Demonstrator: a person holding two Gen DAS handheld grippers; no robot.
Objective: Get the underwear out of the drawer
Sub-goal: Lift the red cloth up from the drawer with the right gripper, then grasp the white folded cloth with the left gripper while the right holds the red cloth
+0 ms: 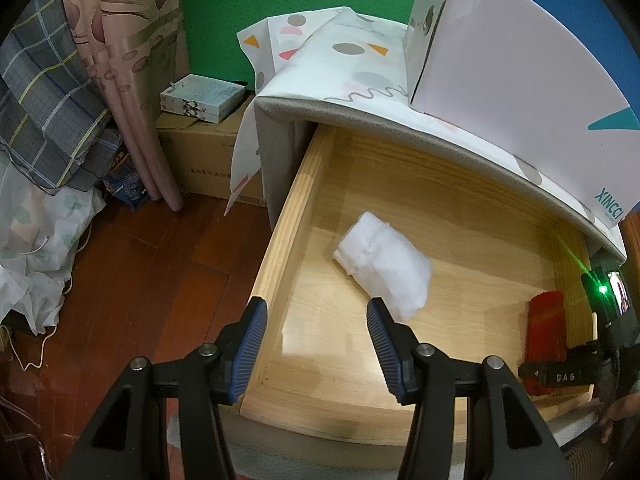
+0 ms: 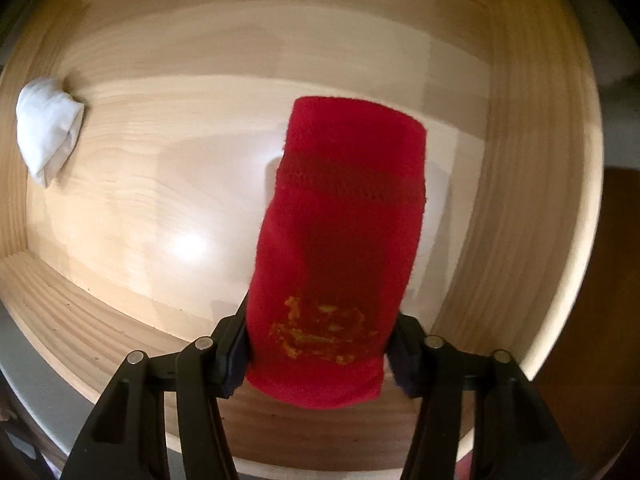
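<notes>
A pale wooden drawer stands pulled out. A folded white underwear lies near the middle of its floor, and shows again at far left in the right wrist view. A folded red underwear with a yellow print sits by the drawer's right wall. My right gripper points down over it, and its pads press on both sides of the red underwear. My left gripper hangs open over the drawer's front left corner, holding nothing, just short of the white piece.
A large white box rests on the dresser's patterned cover. Left of the dresser are a cardboard box with small boxes on it, curtains, bedding and wood floor. A hand shows at lower right.
</notes>
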